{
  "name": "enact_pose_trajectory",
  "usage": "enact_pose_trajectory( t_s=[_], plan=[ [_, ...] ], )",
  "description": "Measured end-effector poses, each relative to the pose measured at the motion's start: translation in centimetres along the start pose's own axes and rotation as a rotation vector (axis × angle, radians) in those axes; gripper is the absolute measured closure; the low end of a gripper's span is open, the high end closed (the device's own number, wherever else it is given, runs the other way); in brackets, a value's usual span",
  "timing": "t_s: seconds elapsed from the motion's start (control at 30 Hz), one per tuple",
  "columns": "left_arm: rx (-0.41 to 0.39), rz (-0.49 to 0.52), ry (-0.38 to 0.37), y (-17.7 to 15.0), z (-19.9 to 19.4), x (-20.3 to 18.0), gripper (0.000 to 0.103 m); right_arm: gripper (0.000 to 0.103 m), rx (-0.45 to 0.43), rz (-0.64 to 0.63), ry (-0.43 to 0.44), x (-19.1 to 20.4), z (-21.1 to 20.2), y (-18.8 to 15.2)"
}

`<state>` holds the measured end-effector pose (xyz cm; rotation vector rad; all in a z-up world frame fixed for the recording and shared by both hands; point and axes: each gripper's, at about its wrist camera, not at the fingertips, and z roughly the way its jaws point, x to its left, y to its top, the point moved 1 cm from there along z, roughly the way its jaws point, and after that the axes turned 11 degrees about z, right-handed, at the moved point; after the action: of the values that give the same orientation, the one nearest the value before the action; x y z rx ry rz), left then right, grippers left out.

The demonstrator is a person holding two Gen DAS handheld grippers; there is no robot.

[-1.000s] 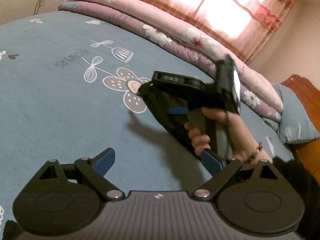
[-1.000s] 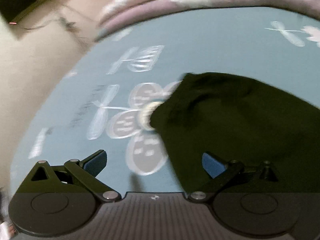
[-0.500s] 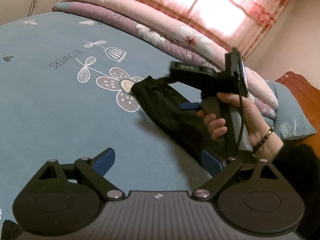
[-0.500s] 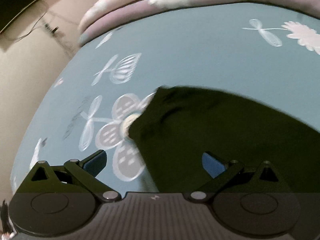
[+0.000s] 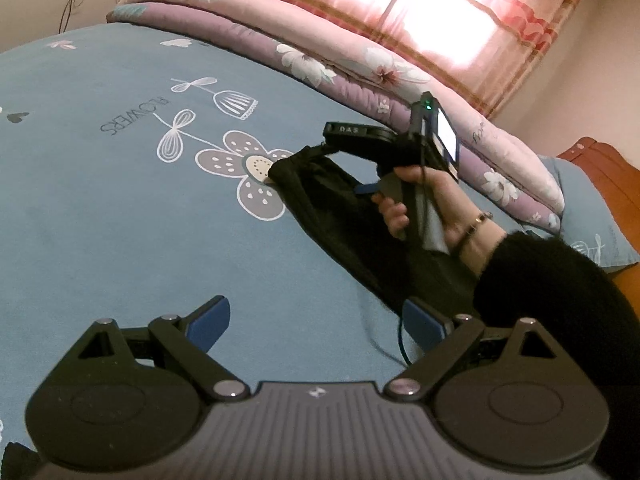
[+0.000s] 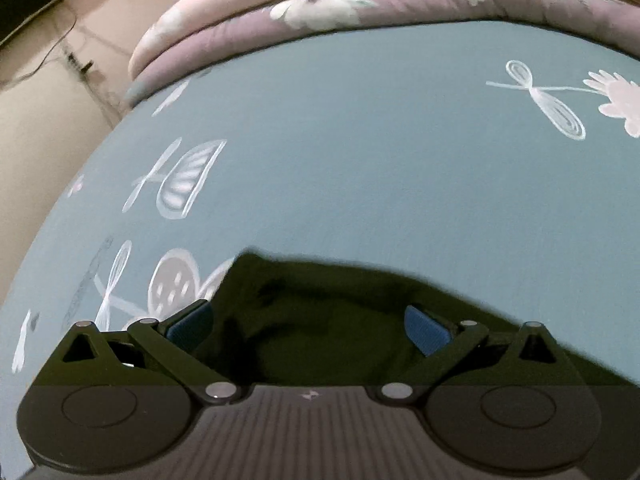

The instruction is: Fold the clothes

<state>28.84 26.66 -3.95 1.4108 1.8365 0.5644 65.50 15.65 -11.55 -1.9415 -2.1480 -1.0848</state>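
A black garment (image 5: 320, 200) lies stretched out on the blue flowered bedsheet (image 5: 120, 220), with its narrow end on a printed flower. A hand (image 5: 420, 204) holds my right gripper (image 5: 322, 147) just over that end. In the right wrist view my right gripper (image 6: 308, 324) is open, and the garment (image 6: 320, 312) lies dark between and below its blue pads. My left gripper (image 5: 316, 320) is open over bare sheet, with its right pad (image 5: 420, 320) near the garment's near edge. I cannot tell whether the right fingers touch the cloth.
A folded pink and purple quilt (image 5: 320, 60) runs along the bed's far side, also seen as a quilt (image 6: 360, 4) in the right wrist view. A blue pillow (image 5: 592, 216) and a wooden headboard (image 5: 600, 168) are at the right. A thin cable (image 5: 400, 344) hangs from the right gripper.
My right gripper has moved along the garment to its narrow end, which now sits low between its open fingers. My left gripper has hardly moved.
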Motion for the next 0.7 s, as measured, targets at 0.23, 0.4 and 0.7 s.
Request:
enact_pose_trajectory(
  t_s=[0.23, 0.4, 0.7],
  plan=[
    [0.002, 0.0, 0.001, -0.1, -0.2, 0.0, 0.01, 0.0, 0.03, 0.021, -0.005, 1.5, -2.2, -0.9],
    [-0.013, -0.002, -0.002, -0.1, -0.8, 0.0, 0.01, 0.0, 0.1, -0.056, 0.106, 3.6, -4.1, -4.2],
    [-0.003, -0.004, 0.004, 0.0, -0.3, 0.1, 0.01, 0.0, 0.049, -0.07, 0.051, 4.1, 1.7, -2.0]
  ],
)
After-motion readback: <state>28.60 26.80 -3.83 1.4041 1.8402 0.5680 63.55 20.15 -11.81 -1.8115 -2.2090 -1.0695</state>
